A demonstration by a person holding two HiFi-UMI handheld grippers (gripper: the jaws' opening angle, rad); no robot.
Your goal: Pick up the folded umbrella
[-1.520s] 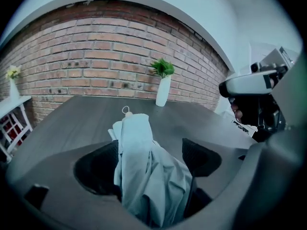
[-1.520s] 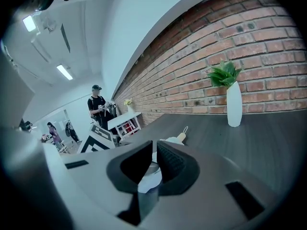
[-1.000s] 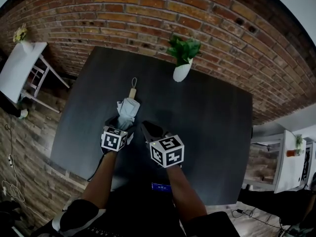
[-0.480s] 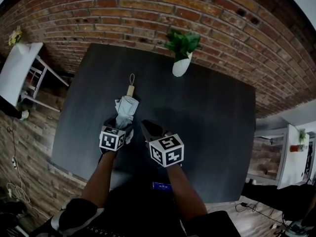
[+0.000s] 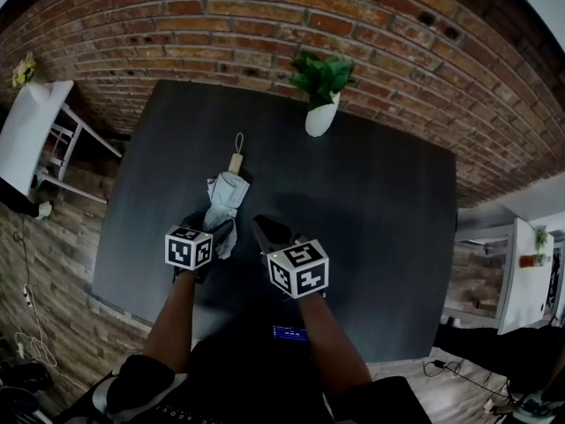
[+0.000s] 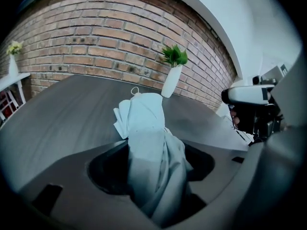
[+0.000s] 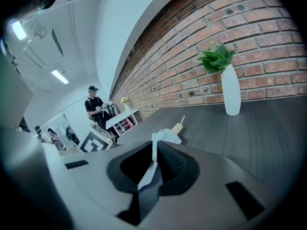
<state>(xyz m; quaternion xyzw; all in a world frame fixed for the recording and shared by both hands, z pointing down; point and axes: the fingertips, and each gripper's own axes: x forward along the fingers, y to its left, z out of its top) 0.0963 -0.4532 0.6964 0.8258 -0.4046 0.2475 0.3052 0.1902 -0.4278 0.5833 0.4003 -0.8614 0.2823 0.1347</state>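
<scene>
– your left claw (image 5: 212,230) sits over the near end of the folded umbrella (image 5: 222,200), jaws apart, pale fabric bunched between them. they've just been closing in, but dark gaps show on either side of the cloth, so you haven't clamped it.

– agreed. your right claw (image 5: 263,228) is clenched tight, just to the right of the left one. look in the right gripper view: a thin strip of the umbrella's fabric runs down the seam between its jaws, pinched there.

– the umbrella itself lies on the dark counter (image 5: 380,237), pointing away from you. its wooden handle (image 5: 236,163) is at the far end, with a cord loop (image 5: 239,140) just beyond it.

– your two claws are side by side at the near end, marker cubes facing up at you.

– well apart from them you've got a white vase (image 5: 320,120) of green leaves, standing near the counter's far edge by the brick wall (image 5: 265,16).
</scene>
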